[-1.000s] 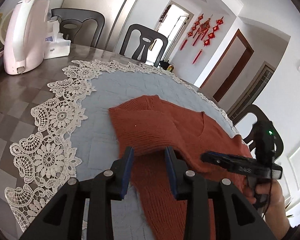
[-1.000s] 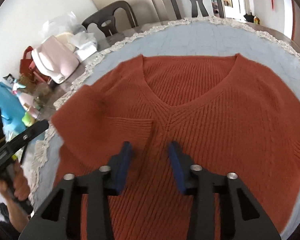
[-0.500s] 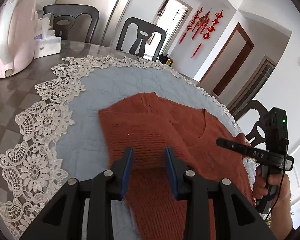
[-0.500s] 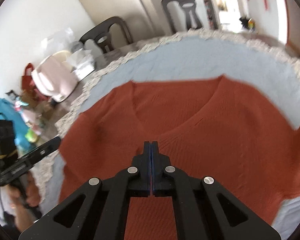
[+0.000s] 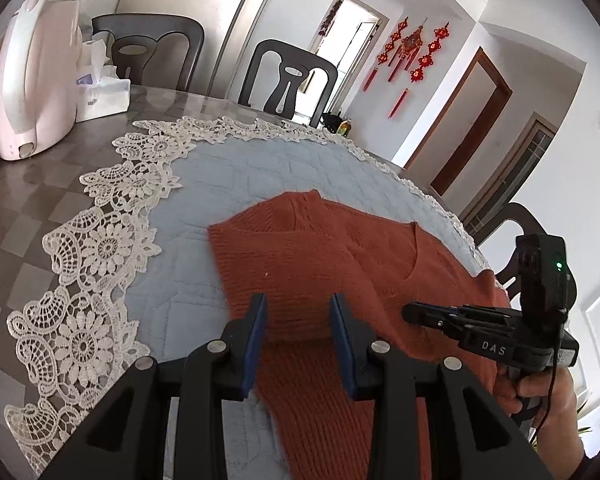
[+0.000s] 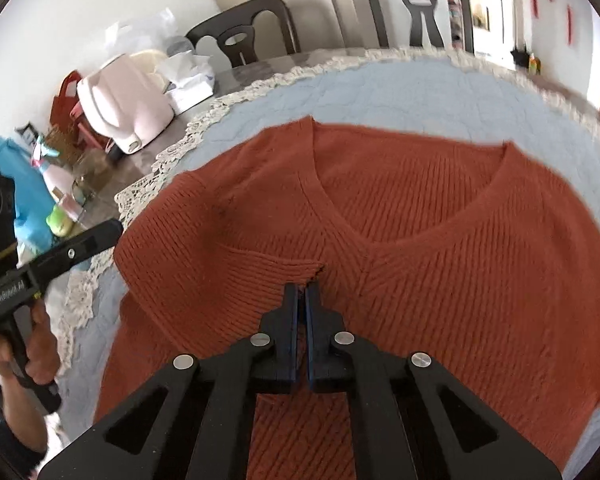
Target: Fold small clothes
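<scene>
The rust sweater (image 6: 420,240) lies flat on the counter (image 5: 40,200). The right gripper (image 6: 302,292) has pinched the folded sleeve's hem at 12 o'clock; the left gripper (image 5: 298,312) hovers open, sweater at 12 o'clock.

The sweater (image 6: 440,240) is running off the right wrist view's bottom edge; clutter (image 6: 60,184) behind the kettle (image 6: 124,108) is blurring together.

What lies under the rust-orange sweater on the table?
The sweater lies on a pale blue quilted mat with a white lace border, over a checked tabletop. The mat beneath the knit is covered, so anything there cannot be seen.
</scene>
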`<state>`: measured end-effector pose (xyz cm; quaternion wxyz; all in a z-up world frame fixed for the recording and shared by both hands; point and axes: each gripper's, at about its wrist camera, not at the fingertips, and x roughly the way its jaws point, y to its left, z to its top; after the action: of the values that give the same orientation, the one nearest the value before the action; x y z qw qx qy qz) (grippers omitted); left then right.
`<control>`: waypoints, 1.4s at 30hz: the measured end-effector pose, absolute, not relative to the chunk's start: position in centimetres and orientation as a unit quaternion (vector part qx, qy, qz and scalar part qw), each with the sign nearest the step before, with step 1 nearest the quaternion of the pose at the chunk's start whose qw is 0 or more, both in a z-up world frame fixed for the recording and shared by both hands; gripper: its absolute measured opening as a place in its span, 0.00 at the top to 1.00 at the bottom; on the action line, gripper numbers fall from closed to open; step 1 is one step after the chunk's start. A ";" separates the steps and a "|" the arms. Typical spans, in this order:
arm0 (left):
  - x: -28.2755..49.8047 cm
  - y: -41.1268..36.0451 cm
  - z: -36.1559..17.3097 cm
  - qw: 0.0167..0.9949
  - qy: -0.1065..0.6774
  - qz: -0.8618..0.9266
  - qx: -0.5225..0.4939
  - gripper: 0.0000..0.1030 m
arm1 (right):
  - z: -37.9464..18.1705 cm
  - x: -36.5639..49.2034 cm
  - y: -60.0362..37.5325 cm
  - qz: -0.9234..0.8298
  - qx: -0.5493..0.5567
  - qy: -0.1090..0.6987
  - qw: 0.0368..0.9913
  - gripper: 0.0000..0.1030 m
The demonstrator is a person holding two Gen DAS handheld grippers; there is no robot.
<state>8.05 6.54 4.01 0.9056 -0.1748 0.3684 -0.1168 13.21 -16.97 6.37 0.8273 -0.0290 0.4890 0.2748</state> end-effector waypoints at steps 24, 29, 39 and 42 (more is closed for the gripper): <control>10.0 4.1 2.0 0.897 0.408 -0.126 -0.116 0.66 | 5.7 15.4 -21.1 0.228 -0.005 0.483 0.845 0.93; 12.0 4.6 3.2 0.907 0.393 -0.103 -0.112 0.66 | 6.9 15.8 -20.8 0.222 -0.009 0.468 0.855 0.93; 12.3 4.1 1.8 0.899 0.417 -0.086 -0.106 0.66 | 7.0 14.5 -21.2 0.218 -0.024 0.469 0.856 0.92; 9.9 3.6 2.4 0.902 0.406 -0.106 -0.097 0.66 | 7.2 12.7 -21.3 0.231 -0.032 0.460 0.857 0.92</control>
<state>9.93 3.59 2.36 0.9024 -0.0965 0.4062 -0.1065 12.74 -21.31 7.18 0.8566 -0.0324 0.4601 0.2311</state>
